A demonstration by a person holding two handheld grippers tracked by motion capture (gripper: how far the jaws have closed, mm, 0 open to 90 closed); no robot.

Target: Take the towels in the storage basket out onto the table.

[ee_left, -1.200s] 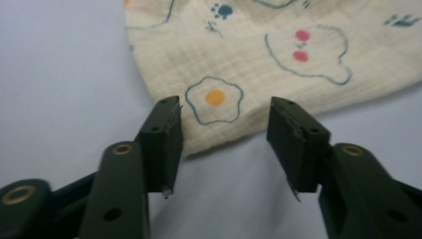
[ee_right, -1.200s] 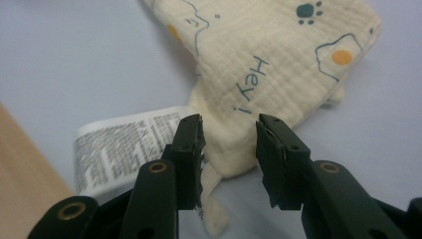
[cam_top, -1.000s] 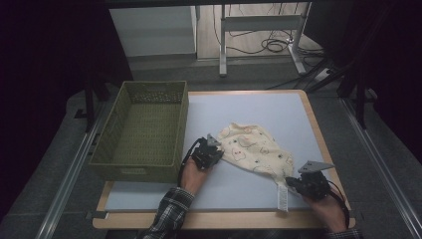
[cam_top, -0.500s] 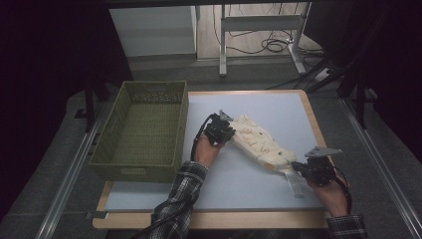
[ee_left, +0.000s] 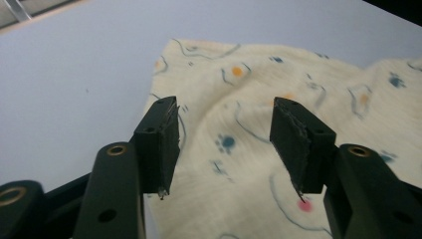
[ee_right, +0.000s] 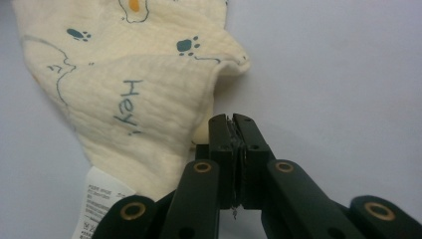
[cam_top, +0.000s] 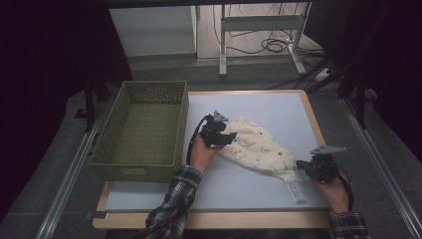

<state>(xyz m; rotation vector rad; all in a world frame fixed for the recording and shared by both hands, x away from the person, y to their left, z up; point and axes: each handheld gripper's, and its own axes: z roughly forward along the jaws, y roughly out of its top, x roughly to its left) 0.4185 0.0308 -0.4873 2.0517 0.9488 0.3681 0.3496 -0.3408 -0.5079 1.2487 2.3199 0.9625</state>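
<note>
A cream cloth [cam_top: 254, 147] with paw prints and "Hey!" lies stretched slantwise across the pale blue table [cam_top: 239, 191]. My left gripper [cam_top: 230, 138] hovers over the cloth's upper left end. Its jaws have just been opening and now stand apart above the fabric [ee_left: 259, 89], pressing on nothing [ee_left: 224, 144]. My right gripper [cam_top: 300, 165] is at the cloth's lower right corner, jaws pressed together [ee_right: 233, 124], with the cloth's folded edge [ee_right: 124, 99] running in at their left side. A white care label [cam_top: 294, 190] trails from that corner [ee_right: 97, 204].
A green woven basket [cam_top: 134, 172] stands on the table's left side, close to my left hand. The table's wooden rim [cam_top: 313, 124] runs along the right. A metal stand and cables [cam_top: 259, 30] lie on the floor beyond.
The left gripper carried its end of the cloth up and left, then opened and lifted off it. The right gripper moved right with its corner, and the cloth now lies drawn out.
</note>
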